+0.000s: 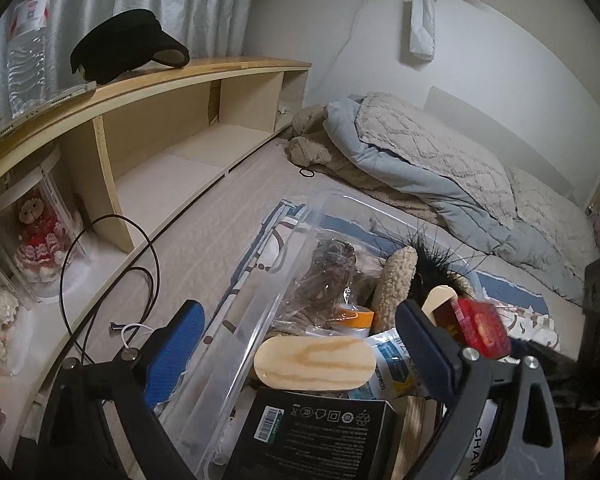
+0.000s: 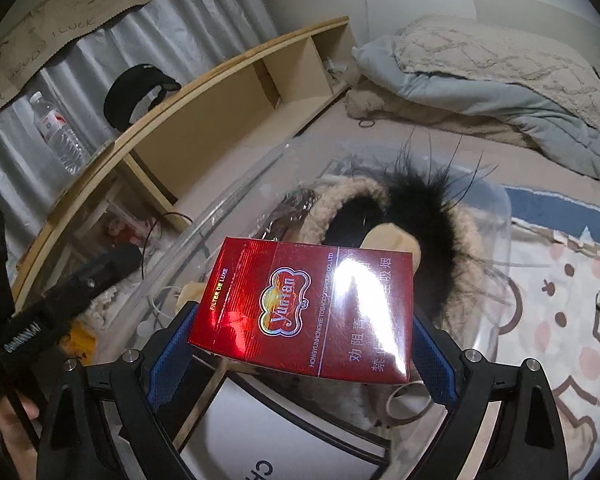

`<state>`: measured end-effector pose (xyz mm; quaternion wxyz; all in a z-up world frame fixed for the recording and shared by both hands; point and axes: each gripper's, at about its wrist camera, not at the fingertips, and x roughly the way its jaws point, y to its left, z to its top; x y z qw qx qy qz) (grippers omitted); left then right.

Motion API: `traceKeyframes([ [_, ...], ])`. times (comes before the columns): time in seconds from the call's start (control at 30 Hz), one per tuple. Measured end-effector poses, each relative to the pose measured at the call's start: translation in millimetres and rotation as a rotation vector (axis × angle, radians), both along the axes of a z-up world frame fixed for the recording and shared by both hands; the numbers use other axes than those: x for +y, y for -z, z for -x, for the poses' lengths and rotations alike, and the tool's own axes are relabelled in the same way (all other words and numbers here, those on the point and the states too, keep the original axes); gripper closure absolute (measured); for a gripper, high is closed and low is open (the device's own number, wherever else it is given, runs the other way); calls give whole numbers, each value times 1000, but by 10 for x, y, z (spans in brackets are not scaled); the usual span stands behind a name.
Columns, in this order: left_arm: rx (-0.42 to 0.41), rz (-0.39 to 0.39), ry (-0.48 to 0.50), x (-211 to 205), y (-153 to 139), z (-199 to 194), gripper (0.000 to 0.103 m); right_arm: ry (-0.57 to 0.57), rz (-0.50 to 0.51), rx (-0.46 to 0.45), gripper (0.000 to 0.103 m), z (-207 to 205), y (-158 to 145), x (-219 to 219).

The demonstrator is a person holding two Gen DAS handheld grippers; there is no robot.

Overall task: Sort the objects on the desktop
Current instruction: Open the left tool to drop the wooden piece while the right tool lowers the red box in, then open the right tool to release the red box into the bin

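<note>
Cigarette pack (image 2: 308,312) clamped in right gripper (image 2: 304,344) fingers above crowded clear bin (image 1: 260,312); left gripper (image 1: 300,344) fingers wide

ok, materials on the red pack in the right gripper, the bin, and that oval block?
Red pack: looks like printed card under glossy film; a hard white glare runs across its face. Bin: clear rigid plastic, since the contents and the rug show through its wall. Oval block: pale unfinished-looking wood with visible grain bands, matte. The right gripper is shut on the pack.

"Yun Yan", "FILTER DE LUXE" on red cigarette pack (image 2: 304,312); "CHAN" on white box (image 1: 482,446).
</note>
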<state>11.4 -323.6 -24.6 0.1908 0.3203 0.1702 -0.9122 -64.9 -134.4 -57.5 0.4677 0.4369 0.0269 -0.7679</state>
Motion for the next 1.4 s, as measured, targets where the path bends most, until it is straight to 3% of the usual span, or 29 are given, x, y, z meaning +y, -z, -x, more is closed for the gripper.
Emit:
traceKeyframes([
  [0.07, 0, -4, 0, 0, -2, -3, 5, 9, 0, -1, 0, 0, 37, 14],
  [0.13, -2, -1, 4, 14, -6, -6, 1, 13, 13, 3, 0, 5, 35, 35],
  [0.57, 19, 28, 14, 132, -117, -72, 1, 51, 135, 102, 0, -11, -268, 316],
  [0.9, 81, 110, 44, 450, -422, -224, 0, 56, 194, 271, 0, -267, -637, 613],
  [1.17, 138, 202, 48, 813, -720, -426, 0, 17, 219, 339, 0, -471, -859, 843],
  [1.4, 193, 235, 83, 1100, -899, -634, 0, 10, 210, 369, 0, -595, -990, 1059],
])
